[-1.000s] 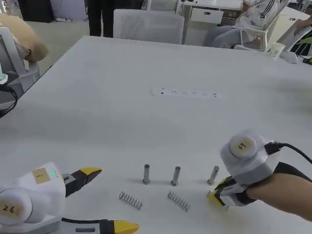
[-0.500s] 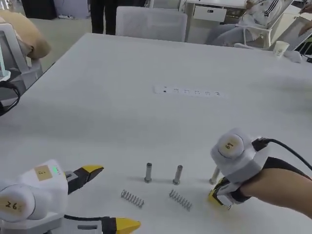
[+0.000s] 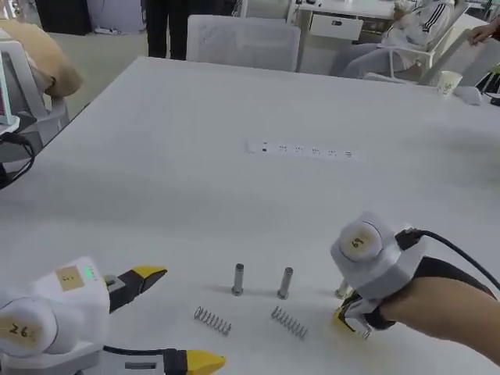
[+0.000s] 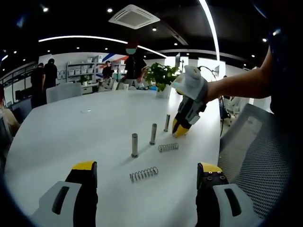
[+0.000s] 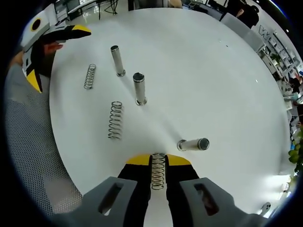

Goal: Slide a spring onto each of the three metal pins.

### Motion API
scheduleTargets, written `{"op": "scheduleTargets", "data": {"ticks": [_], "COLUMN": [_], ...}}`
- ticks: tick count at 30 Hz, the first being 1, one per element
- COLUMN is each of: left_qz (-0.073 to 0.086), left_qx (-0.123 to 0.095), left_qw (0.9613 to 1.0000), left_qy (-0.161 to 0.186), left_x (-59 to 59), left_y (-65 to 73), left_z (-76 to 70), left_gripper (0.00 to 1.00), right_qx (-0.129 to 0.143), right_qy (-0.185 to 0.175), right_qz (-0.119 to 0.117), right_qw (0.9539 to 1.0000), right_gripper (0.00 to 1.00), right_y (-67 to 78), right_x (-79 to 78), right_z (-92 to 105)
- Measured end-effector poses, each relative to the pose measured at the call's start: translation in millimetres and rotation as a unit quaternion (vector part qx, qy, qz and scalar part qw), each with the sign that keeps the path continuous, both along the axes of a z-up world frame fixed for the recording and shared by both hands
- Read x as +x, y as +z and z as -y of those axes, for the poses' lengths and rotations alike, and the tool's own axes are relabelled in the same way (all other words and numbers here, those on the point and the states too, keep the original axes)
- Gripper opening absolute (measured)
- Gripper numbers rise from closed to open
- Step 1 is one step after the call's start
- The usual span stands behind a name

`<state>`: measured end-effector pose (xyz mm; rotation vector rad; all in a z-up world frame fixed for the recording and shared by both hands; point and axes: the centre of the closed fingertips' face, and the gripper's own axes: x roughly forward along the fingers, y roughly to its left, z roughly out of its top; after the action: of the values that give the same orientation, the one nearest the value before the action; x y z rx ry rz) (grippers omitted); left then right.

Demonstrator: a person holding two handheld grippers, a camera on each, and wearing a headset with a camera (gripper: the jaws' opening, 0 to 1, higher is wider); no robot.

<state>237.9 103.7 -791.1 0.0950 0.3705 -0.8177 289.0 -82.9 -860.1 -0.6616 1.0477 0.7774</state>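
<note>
Right gripper point(image 5: 158, 161), clamped on a thin coiled steel spring point(image 5: 158, 174), has edged beside the short silver metal pin point(image 5: 191, 144) (threading next, likely); left gripper point(image 4: 147, 166) gapes wide.

In the head view the body of the right gripper point(image 3: 348, 319) is covering nearly all of the third pin point(image 3: 341, 291) near the near edge of the worktop point(image 3: 234, 195) and is hiding its own jaws down to one yellow tip, leaving the grip too small to make out there. In the right gripper view those jaws are swallowing the lower coils of the spring point(image 5: 158, 171) between them. The left gripper point(image 3: 176, 316) is running off the head view's bottom edge.
</note>
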Motion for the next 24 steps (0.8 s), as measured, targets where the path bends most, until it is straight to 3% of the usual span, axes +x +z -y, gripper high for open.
{"op": "scheduleTargets", "data": {"ticks": [5,11,24], "left_qz": [0.002,0.002,0.002], "left_qx": [-0.001,-0.001,0.003], "left_qw": [1.0000,1.0000,1.0000], "left_qy": [0.002,-0.001,-0.005], "left_x": [0.5,0.4,0.7], "left_y": [1.5,1.7,2.4], "left_z": [-0.5,1.0,1.2], "left_gripper": [0.84,0.84,0.83], "right_qx": [0.040,0.101,0.137], "right_qy": [-0.025,-0.046,-0.060], "right_qz": [0.011,0.025,0.042], "right_qw": [0.9988,0.9935,0.9878], "right_gripper": [0.08,0.08,0.08], "right_y": [11.6,28.0,37.1], "right_x": [0.8,-2.1,-8.9], "right_z": [-0.3,-4.9,-3.3]}}
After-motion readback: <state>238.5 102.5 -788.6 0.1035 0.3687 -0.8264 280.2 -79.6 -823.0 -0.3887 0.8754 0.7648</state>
